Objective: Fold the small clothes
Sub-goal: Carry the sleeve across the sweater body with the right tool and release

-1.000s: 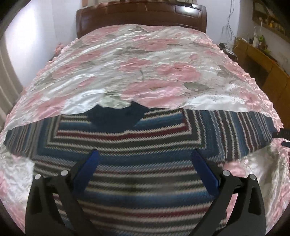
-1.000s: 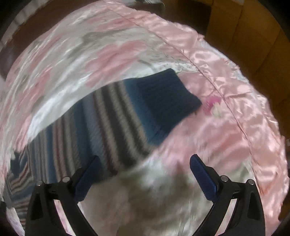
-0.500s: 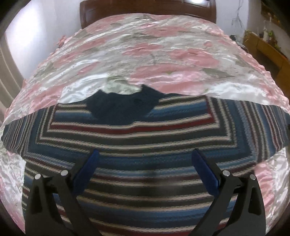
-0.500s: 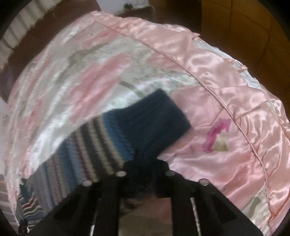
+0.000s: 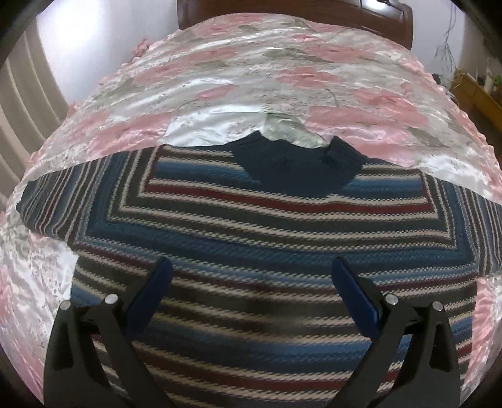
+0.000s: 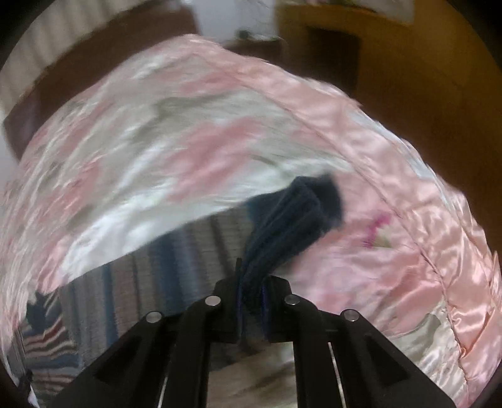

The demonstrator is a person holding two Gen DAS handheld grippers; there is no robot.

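Observation:
A small striped knit sweater (image 5: 251,238) in blue, grey, white and red lies flat on the bed, its navy collar (image 5: 298,163) pointing away from me and both sleeves spread sideways. My left gripper (image 5: 251,276) hovers open over the sweater's chest, with nothing between its blue pads. In the right wrist view my right gripper (image 6: 251,298) is shut on the sweater's navy sleeve cuff (image 6: 295,226), which is bunched and lifted off the cover. The striped sleeve (image 6: 175,251) trails left behind it.
A pink and white floral satin bedspread (image 5: 266,78) covers the bed. The dark wooden headboard (image 5: 282,9) stands at the far end. Wooden furniture (image 6: 392,62) stands beyond the bed's right edge (image 6: 408,219), a curtain (image 5: 25,103) at the left.
My right gripper went from open beside the cuff to shut on it, and has raised and bunched the cuff. My left gripper drifted forward over the sweater and stayed open.

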